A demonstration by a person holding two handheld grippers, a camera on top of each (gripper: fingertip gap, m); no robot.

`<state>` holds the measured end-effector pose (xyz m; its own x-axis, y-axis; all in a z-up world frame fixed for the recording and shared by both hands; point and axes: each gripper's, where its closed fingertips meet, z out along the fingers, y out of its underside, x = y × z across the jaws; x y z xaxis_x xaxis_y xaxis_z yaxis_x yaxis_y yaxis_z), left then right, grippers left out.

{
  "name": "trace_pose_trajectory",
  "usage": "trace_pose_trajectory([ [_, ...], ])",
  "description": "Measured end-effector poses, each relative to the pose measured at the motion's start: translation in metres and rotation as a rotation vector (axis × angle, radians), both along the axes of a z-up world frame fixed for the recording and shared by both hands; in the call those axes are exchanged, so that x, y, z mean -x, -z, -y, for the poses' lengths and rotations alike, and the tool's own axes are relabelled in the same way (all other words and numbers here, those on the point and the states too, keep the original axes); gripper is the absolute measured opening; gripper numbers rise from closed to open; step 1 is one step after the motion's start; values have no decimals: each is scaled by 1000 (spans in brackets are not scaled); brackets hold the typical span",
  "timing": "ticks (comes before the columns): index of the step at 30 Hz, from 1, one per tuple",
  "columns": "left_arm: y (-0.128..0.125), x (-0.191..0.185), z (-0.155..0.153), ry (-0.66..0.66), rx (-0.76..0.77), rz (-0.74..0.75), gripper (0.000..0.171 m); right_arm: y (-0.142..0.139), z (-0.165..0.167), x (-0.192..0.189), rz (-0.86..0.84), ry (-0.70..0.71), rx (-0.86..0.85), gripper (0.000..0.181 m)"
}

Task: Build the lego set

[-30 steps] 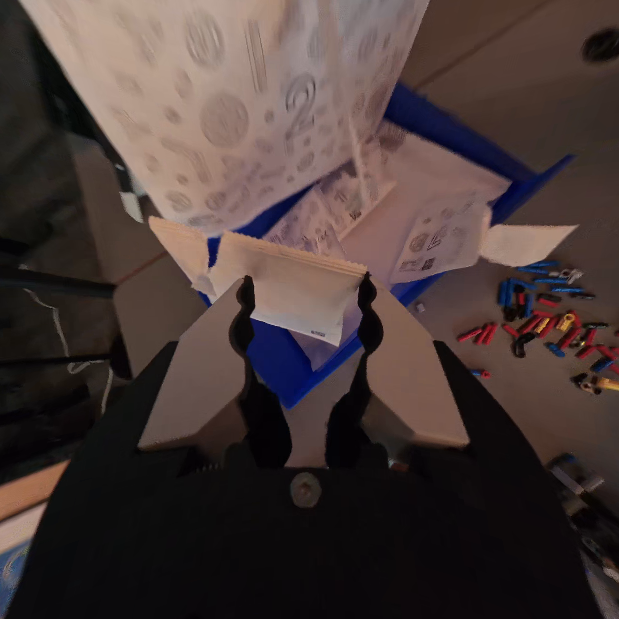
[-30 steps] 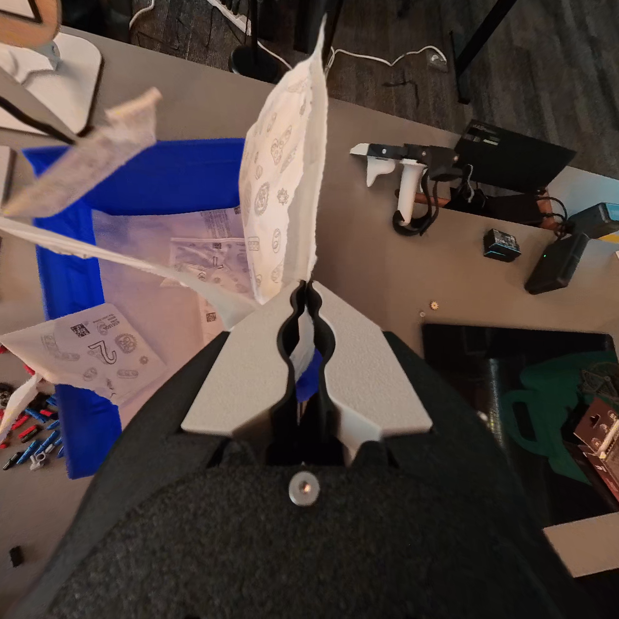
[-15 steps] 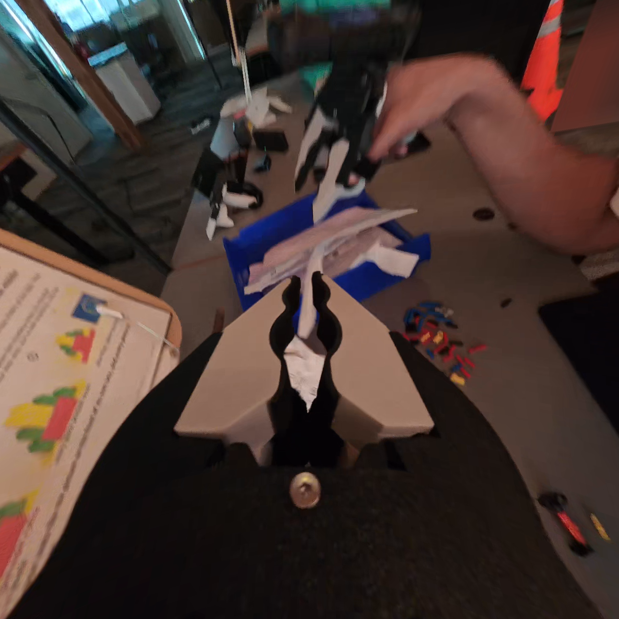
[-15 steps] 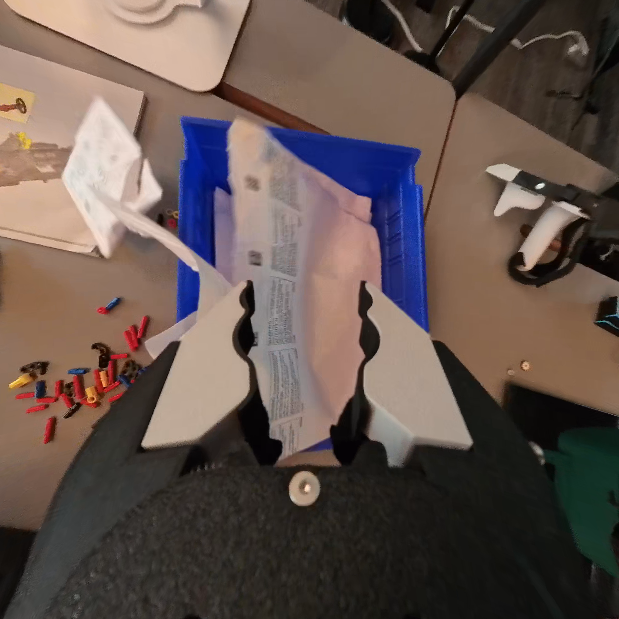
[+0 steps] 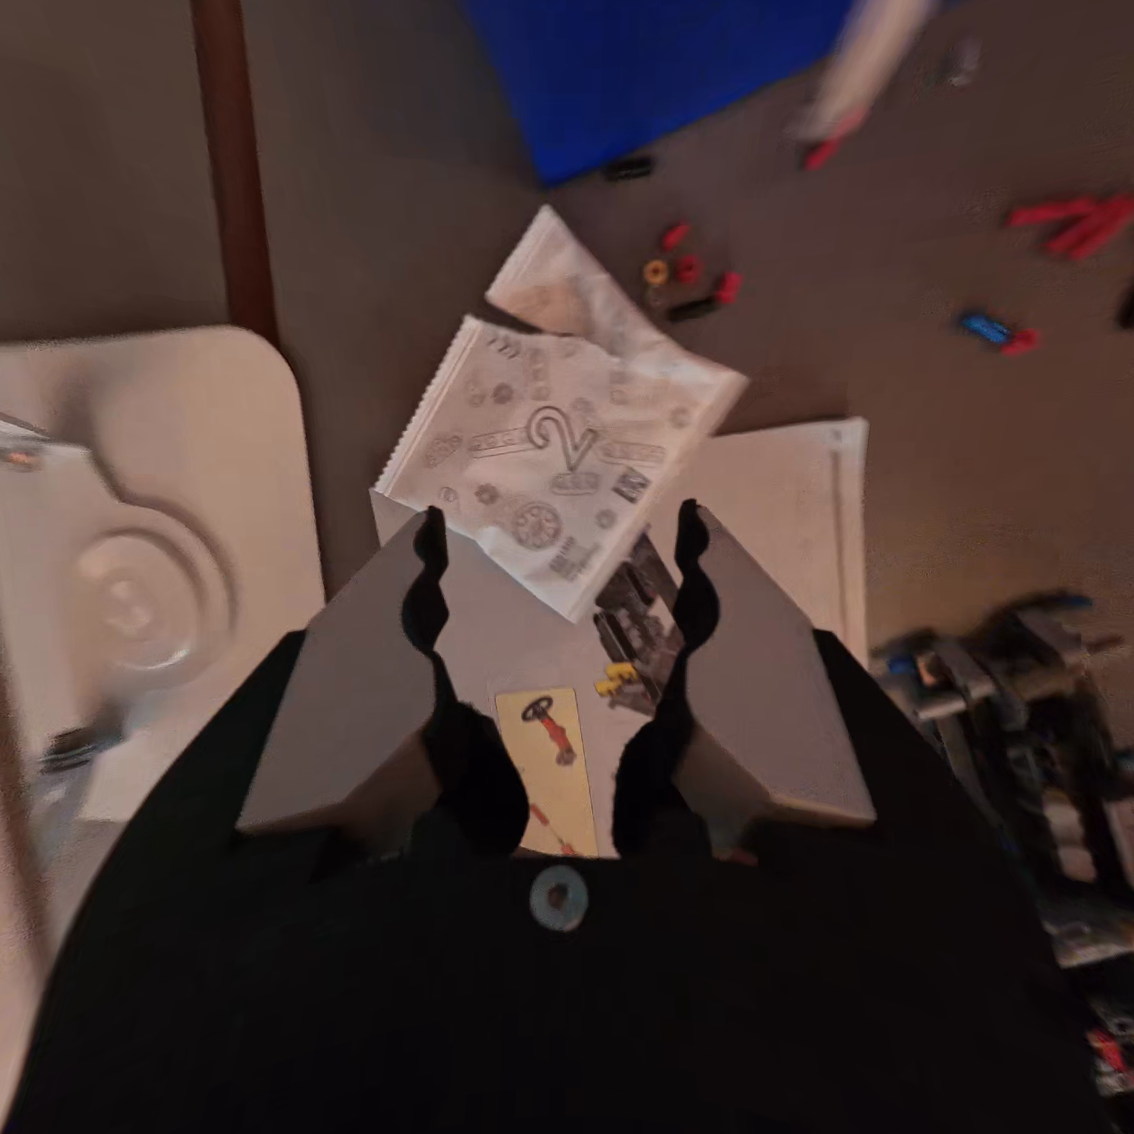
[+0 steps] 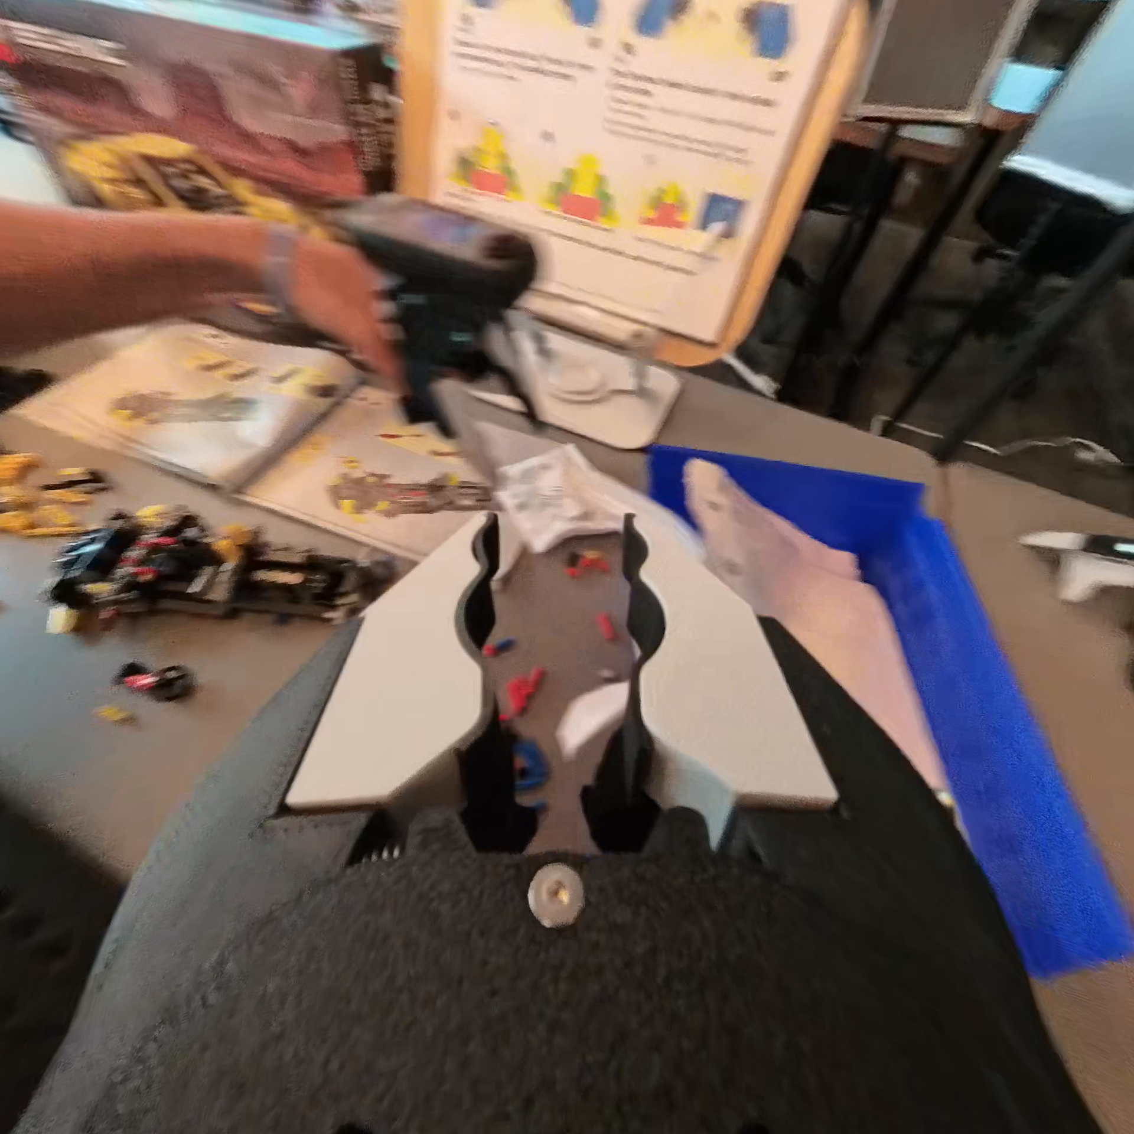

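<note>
Left gripper [image 5: 561, 521]: jaws apart, holding nothing, poised above the tabletop [image 5: 368, 184]. Below its tips lies a white paper bag [image 5: 552, 454], printed and crumpled, resting partly on an open booklet [image 5: 779, 491]. The bag covers part of the booklet's page; the gripper body hides the page's lower part. A few red, yellow and black pieces [image 5: 687, 282] lie just beyond the bag, more red and blue ones off to the right, smeared by motion blur. A blue bin [image 5: 613, 80] is cut off at the top edge. A white base plate [image 5: 153, 491] sits to the left, blurred. At the right edge a dark, part-built model [image 5: 1012, 705] is too blurred to detail.

Right gripper [image 6: 558, 528]: jaws apart, nothing between them. Through the gap, loose red and blue pieces [image 6: 521, 693] show on the tabletop, with a white scrap whose kind cannot be told. The bin [image 6: 957, 675] stands to the right, holding pale paper wrappers [image 6: 785, 564]; its near end runs behind the gripper body. The part-built model [image 6: 202, 570], black with yellow and red, lies on the left, near the booklet [image 6: 276, 417]. The person's hand [image 6: 331, 300] holds the left gripper above the bag [image 6: 546, 491]; both are heavily blurred. An upright instruction board [image 6: 613, 153] and a box [image 6: 184, 123] stand behind, cut off at the top.
</note>
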<state>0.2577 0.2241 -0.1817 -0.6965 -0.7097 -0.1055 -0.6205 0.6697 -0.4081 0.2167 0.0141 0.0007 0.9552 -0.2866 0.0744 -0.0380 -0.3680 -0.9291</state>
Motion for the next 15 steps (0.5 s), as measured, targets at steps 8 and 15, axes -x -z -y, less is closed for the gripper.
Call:
trace_pose_trajectory([
  [8, 34, -25, -29, -286, 298, -124, 57, 88, -5, 101, -196, -211, -49, 33],
  [15, 30, -20, -15, -263, 400, -102, 9, 118, -27, 135, -378, -294, -115, 29],
])
